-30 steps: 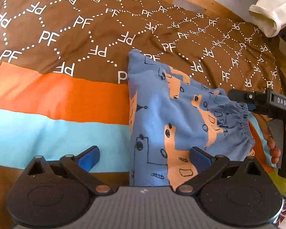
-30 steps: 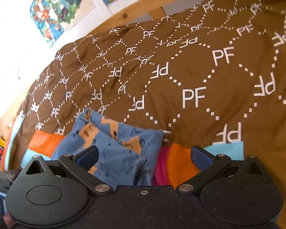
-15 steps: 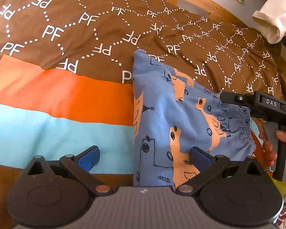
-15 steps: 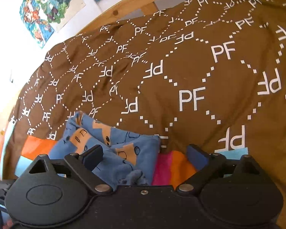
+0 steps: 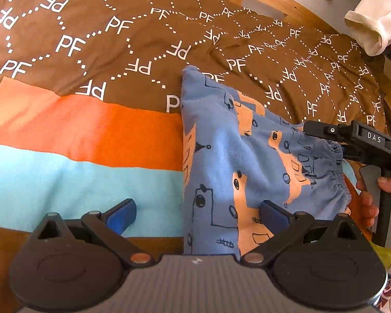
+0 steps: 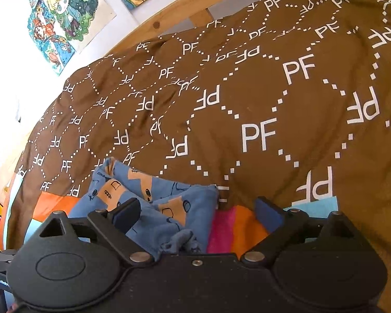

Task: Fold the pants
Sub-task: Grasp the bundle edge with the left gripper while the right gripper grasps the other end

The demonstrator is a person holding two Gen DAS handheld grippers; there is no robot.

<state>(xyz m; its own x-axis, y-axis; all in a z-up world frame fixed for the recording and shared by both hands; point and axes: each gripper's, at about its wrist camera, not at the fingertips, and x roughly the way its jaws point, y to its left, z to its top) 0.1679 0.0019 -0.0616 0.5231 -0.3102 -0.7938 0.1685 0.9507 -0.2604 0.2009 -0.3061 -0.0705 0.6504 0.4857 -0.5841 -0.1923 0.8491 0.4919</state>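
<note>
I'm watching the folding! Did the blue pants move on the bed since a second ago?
Cannot tell. The pants keep the same spot against the blanket's orange stripe: folded edge still crossing it. They only look bigger because the left gripper came closer.

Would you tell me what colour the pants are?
Blue pants with orange shapes and dark line drawings, clearest in the left wrist view.

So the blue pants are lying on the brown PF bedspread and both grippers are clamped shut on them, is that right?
Not quite. The blue pants do lie on the brown PF bedspread, but both wrist views show the left gripper and right gripper open, gripping nothing.
</note>
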